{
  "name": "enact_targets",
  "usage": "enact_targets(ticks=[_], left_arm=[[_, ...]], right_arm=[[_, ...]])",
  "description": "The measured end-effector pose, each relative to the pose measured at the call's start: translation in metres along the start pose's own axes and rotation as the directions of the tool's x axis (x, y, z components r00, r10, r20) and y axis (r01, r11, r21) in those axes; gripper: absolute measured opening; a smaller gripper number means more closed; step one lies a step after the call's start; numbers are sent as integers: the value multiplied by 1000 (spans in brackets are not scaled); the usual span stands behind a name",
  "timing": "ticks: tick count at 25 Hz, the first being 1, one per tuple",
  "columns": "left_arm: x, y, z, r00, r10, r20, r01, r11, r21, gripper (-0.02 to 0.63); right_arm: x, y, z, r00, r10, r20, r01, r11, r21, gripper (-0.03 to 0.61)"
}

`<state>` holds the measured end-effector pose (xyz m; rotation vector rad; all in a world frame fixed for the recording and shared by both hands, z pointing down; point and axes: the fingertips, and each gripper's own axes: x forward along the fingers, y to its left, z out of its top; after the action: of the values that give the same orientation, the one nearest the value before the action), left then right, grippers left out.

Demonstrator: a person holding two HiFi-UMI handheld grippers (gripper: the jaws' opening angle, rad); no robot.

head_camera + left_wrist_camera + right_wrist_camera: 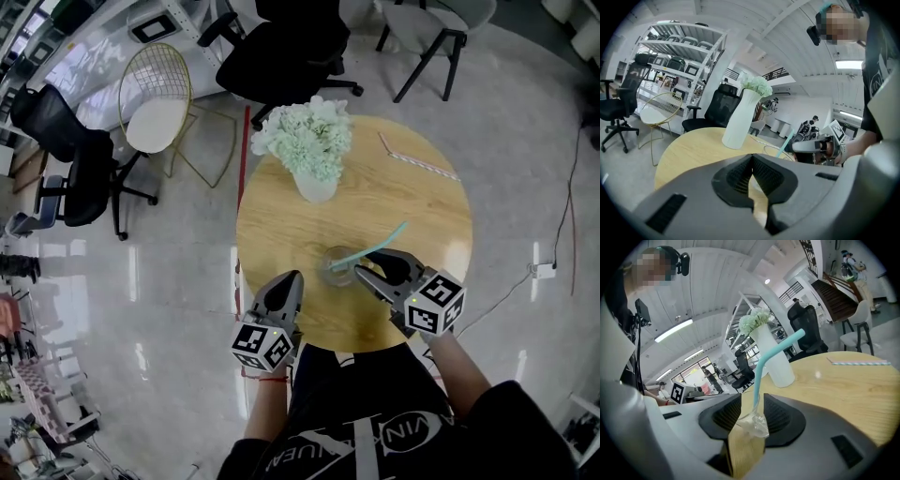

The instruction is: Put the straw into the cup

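Observation:
A clear cup (338, 266) stands on the round wooden table (412, 211) near its front edge. A teal straw (381, 243) stands in the cup and leans to the right. My right gripper (364, 267) is just right of the cup; in the right gripper view its jaws stand open (753, 411), with the cup (755, 422) and the straw (765, 359) in the gap and neither pad touching them. My left gripper (291, 278) rests at the table's front left, its jaws shut (752, 161) with nothing between them.
A white vase (316, 184) of pale flowers stands at the table's far left. A paper-wrapped straw (421, 164) lies at the far right. Office chairs (286, 42) and a wire chair (155, 98) stand on the floor beyond the table.

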<state>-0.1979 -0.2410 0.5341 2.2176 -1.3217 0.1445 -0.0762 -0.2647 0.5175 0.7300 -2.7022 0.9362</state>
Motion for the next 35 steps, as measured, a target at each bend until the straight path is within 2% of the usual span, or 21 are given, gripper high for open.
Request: enact_targets(ticks=[6, 13, 17, 23, 35], left_arm=[[-5, -8, -5, 995, -97, -31, 98, 995, 28, 6], [-21, -19, -9, 980, -193, -50, 196, 979, 53, 8], [-31, -26, -15, 971, -230, -61, 234, 970, 62, 8], [-47, -35, -19, 960, -269, -75, 275, 958, 79, 7], [-90, -46, -32, 945, -322, -62, 327, 939, 108, 8]], right_arm=[[-21, 4, -2, 990, -126, 59, 124, 992, 28, 129], [-46, 27, -16, 958, -262, 117, 251, 963, 102, 127], [-52, 47, -22, 950, -278, 140, 266, 959, 96, 113], [-56, 74, -29, 942, -286, 178, 273, 957, 97, 28], [-46, 132, -60, 939, -273, 207, 265, 962, 69, 5]])
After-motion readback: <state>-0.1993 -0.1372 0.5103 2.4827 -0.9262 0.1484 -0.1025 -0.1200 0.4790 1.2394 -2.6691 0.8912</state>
